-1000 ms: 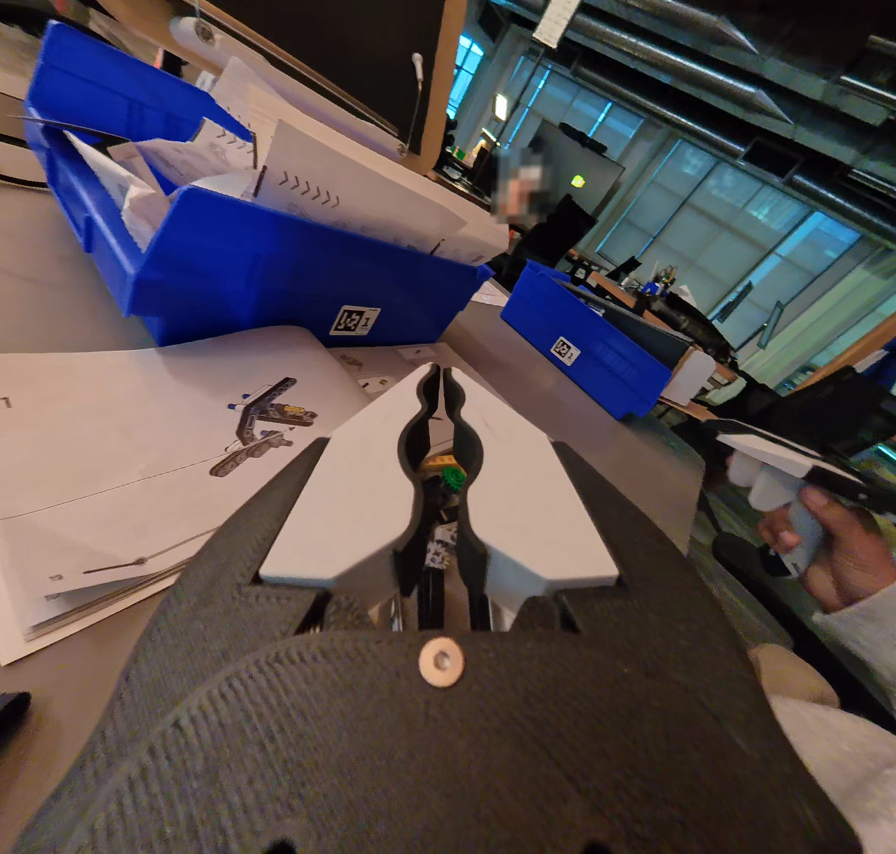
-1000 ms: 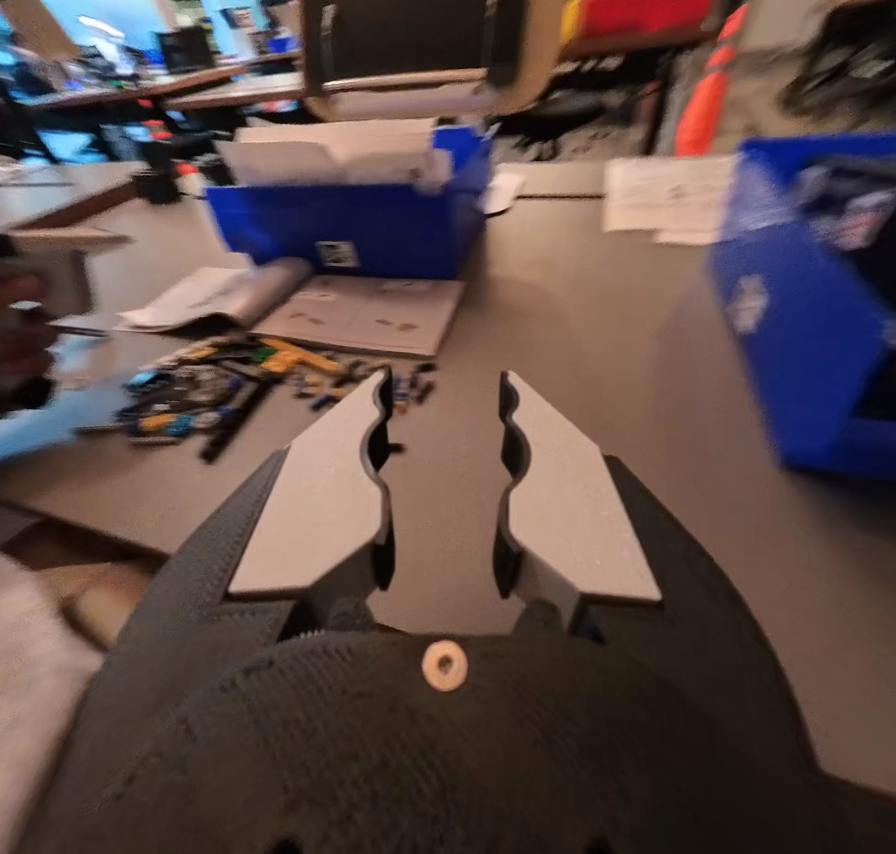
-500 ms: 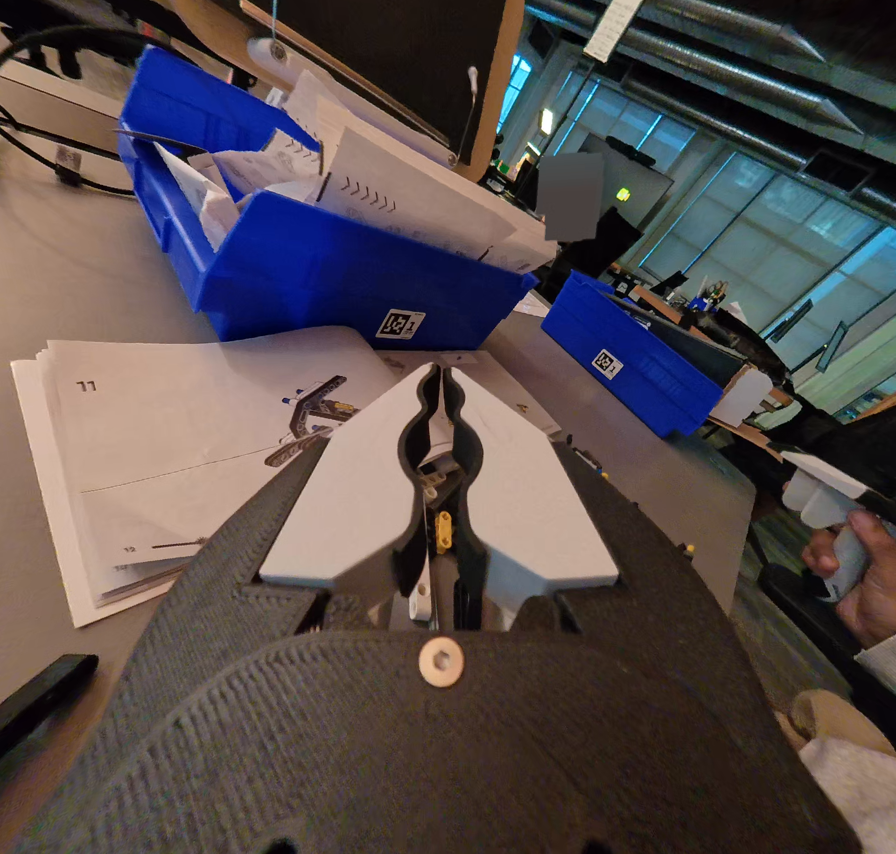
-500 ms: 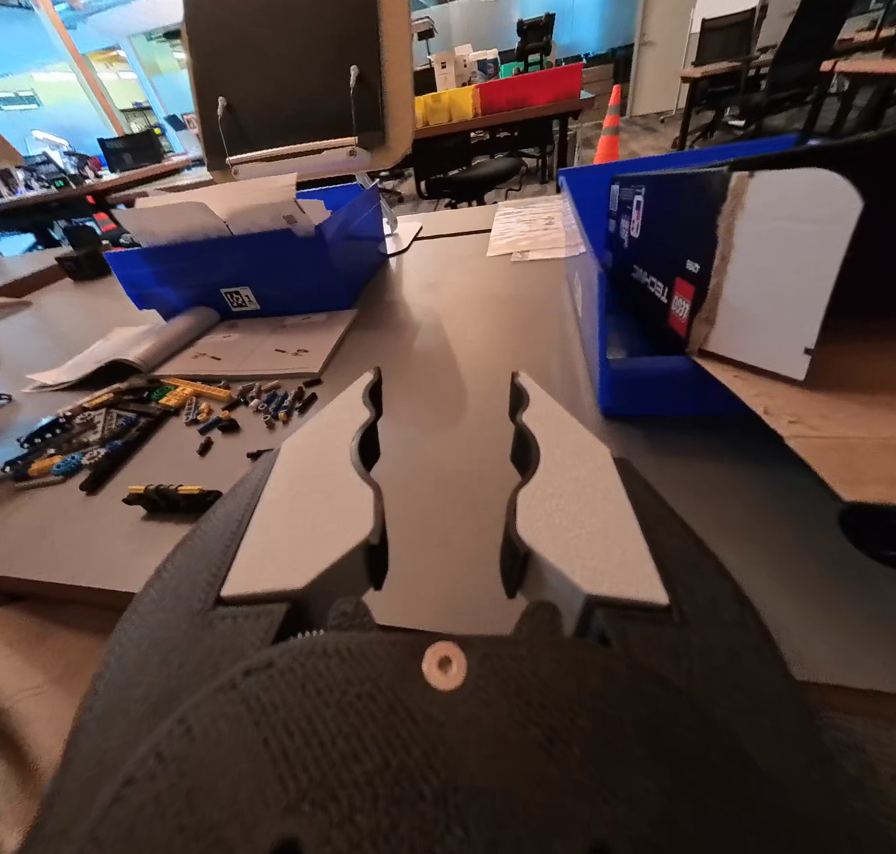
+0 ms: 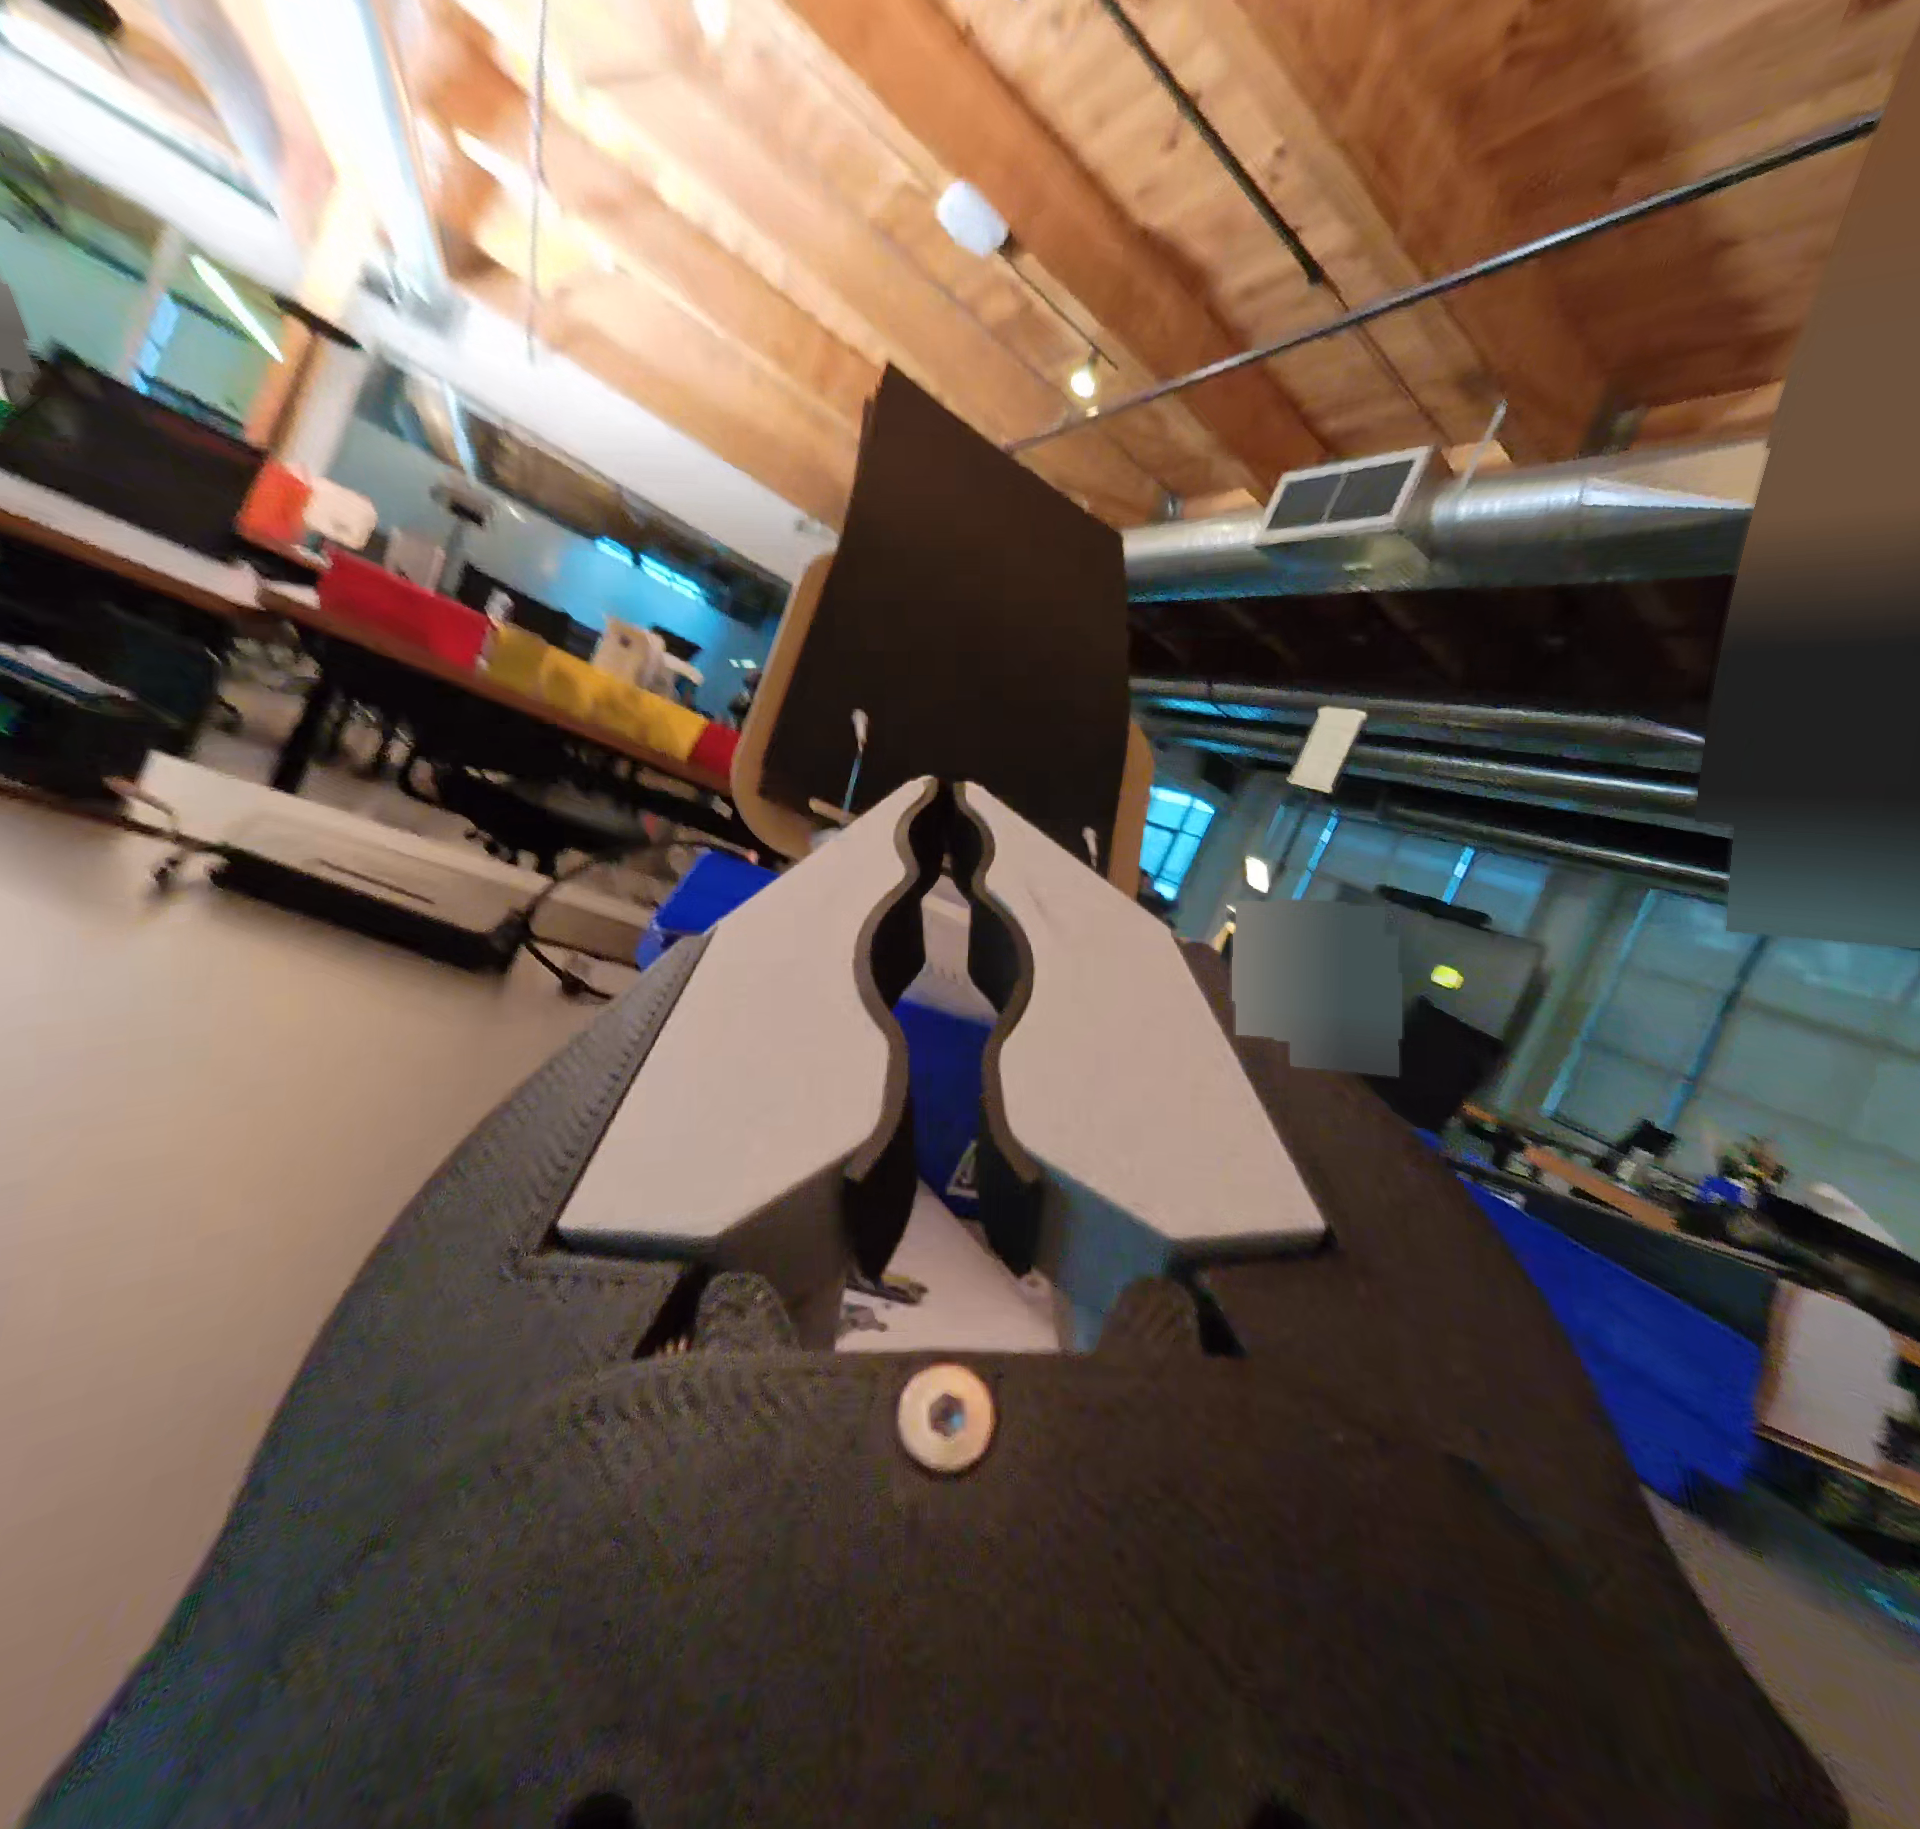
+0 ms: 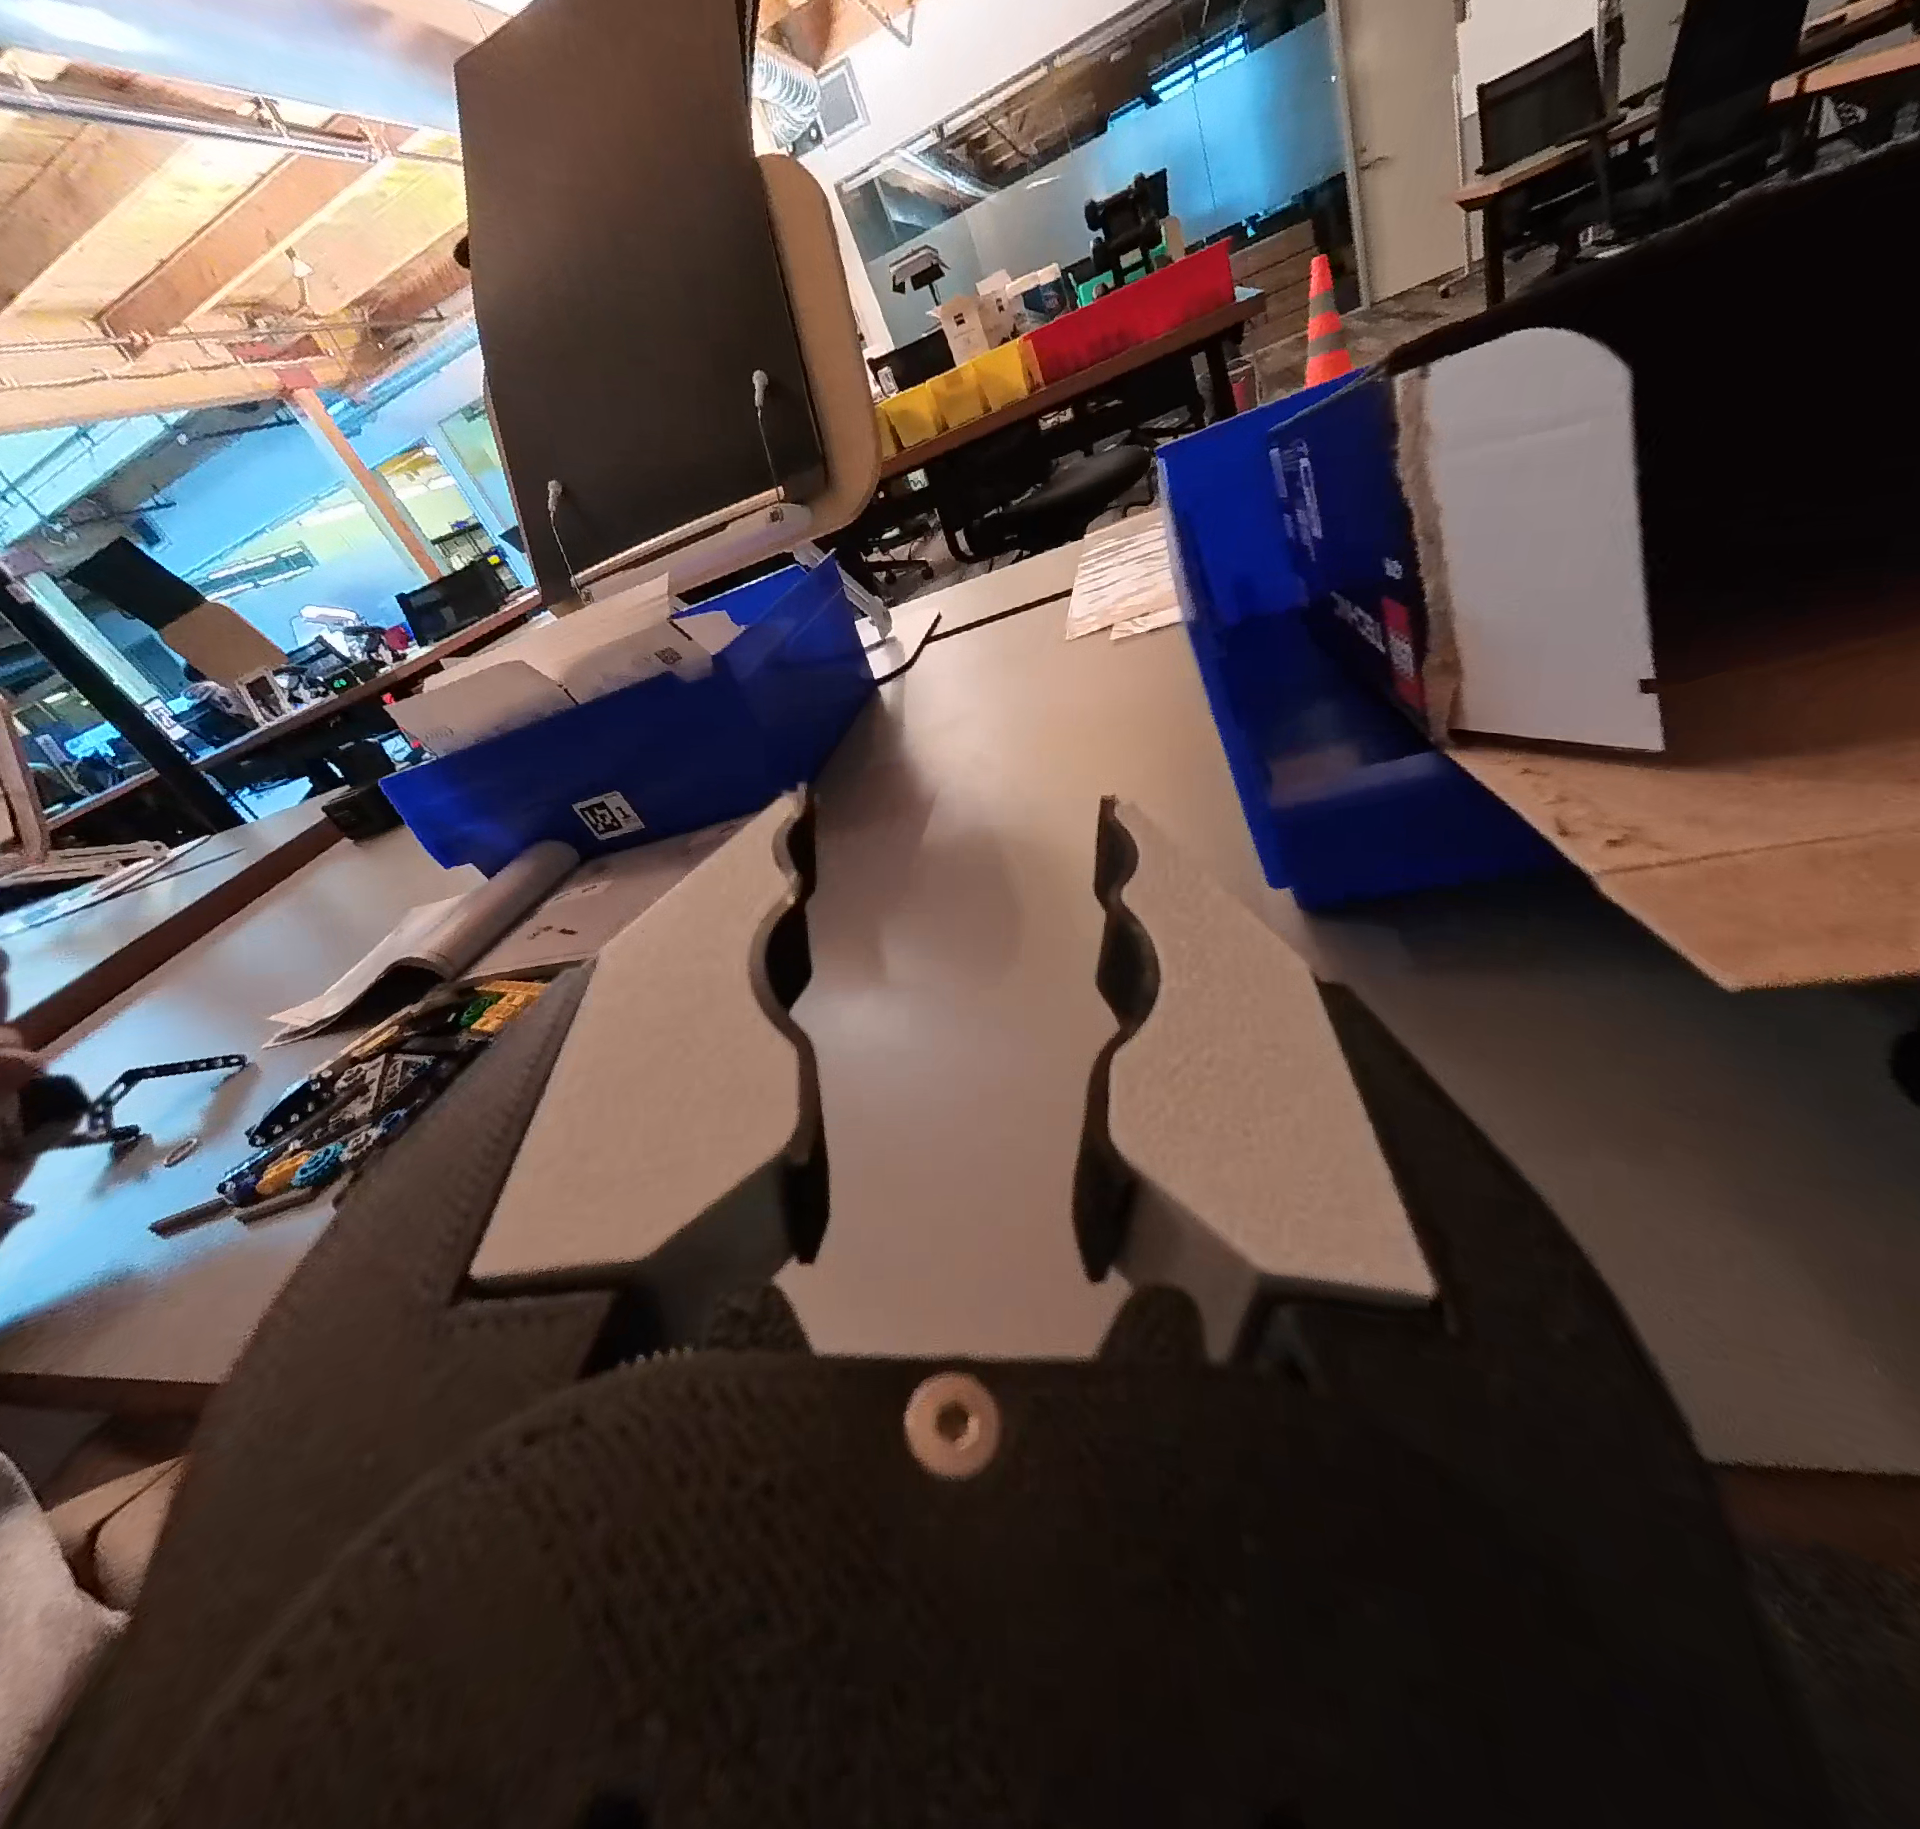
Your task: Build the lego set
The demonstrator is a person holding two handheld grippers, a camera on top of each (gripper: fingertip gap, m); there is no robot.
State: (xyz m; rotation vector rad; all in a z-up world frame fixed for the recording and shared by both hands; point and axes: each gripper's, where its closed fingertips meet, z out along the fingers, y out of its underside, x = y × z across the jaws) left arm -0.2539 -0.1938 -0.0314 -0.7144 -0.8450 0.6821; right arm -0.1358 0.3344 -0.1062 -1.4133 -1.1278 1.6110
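Note:
My left gripper point(image 5: 945, 792) is shut and tilted up toward the ceiling, with a dark sliver between its tips. In the right wrist view a black angled lego beam point(image 6: 156, 1088) sticks out from a blurred shape at the left edge, just above the table; it appears to be what the left gripper holds. Loose lego pieces point(image 6: 353, 1093) in black, yellow, blue and green lie at the table's left. An open instruction booklet point(image 6: 416, 948) lies behind them. My right gripper point(image 6: 953, 808) is open and empty, low over the bare grey table point(image 6: 987, 699).
A blue bin point(image 6: 665, 751) of papers stands behind the booklet, under a black panel point(image 6: 623, 273). A second blue bin point(image 6: 1299, 740) holding a lego box point(image 6: 1351, 574) stands at the right, beside a cardboard sheet point(image 6: 1714, 823). A power strip point(image 5: 343, 886) lies far left. My right fingertips sit around 55 cm from my left ones.
My left gripper has swung up and left, from looking down at the booklet and pieces to looking at the ceiling. My right gripper has dropped lower over the table and stays open.

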